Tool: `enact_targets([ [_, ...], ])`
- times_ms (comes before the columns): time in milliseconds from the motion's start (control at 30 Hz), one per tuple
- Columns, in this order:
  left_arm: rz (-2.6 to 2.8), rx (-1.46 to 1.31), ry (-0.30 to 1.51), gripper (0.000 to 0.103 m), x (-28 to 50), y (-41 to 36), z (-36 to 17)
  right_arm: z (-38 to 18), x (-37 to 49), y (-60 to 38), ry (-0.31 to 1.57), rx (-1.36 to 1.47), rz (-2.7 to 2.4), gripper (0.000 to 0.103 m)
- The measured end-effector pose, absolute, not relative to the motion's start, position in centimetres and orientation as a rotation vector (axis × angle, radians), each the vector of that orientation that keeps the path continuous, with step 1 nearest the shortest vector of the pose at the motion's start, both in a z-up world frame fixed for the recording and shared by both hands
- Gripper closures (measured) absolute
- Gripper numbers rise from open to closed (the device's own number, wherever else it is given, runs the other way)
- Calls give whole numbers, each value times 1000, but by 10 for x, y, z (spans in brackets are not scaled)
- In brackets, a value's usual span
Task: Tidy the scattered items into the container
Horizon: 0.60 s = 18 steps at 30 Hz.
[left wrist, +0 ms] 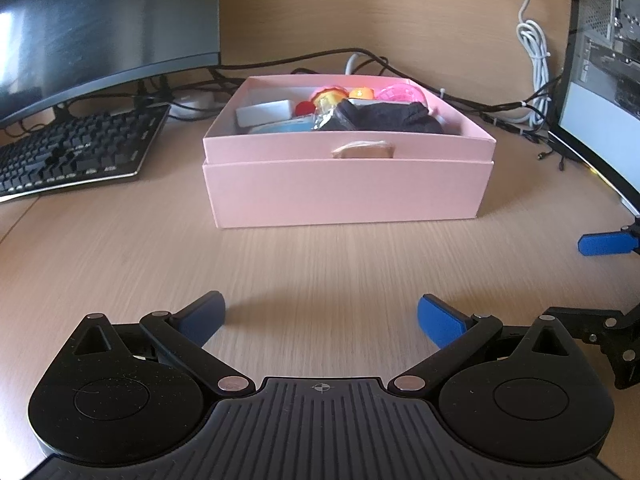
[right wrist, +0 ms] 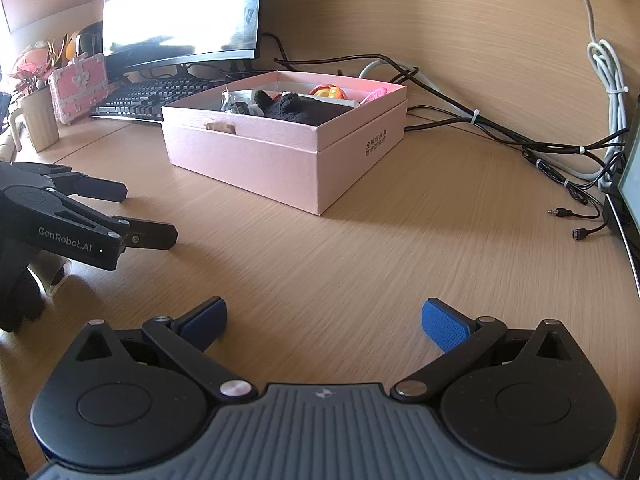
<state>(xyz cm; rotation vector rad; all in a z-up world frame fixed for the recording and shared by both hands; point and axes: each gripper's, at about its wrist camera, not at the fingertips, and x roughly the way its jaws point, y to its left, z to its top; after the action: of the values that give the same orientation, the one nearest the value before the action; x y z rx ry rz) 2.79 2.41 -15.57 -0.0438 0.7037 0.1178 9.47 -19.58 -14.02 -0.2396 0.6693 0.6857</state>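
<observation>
A pink box stands on the wooden desk, also in the right wrist view. It holds a black cloth, a white case, a pink plastic piece, orange and yellow toys and other small items. My left gripper is open and empty, low over the desk in front of the box. My right gripper is open and empty, to the right of the left one. The left gripper shows in the right wrist view, and a blue pad of the right gripper shows in the left wrist view.
A keyboard and a monitor stand left of the box. Another screen is on the right. Black and white cables run behind the box, with loose plugs. A pink trunk and wooden cup sit far left.
</observation>
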Motion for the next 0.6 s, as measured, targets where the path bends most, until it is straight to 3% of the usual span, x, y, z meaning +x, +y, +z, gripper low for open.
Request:
enact_targets([
  [600, 109, -31, 702, 0, 26, 24, -156, -140, 95, -196, 670, -240, 686, 0],
])
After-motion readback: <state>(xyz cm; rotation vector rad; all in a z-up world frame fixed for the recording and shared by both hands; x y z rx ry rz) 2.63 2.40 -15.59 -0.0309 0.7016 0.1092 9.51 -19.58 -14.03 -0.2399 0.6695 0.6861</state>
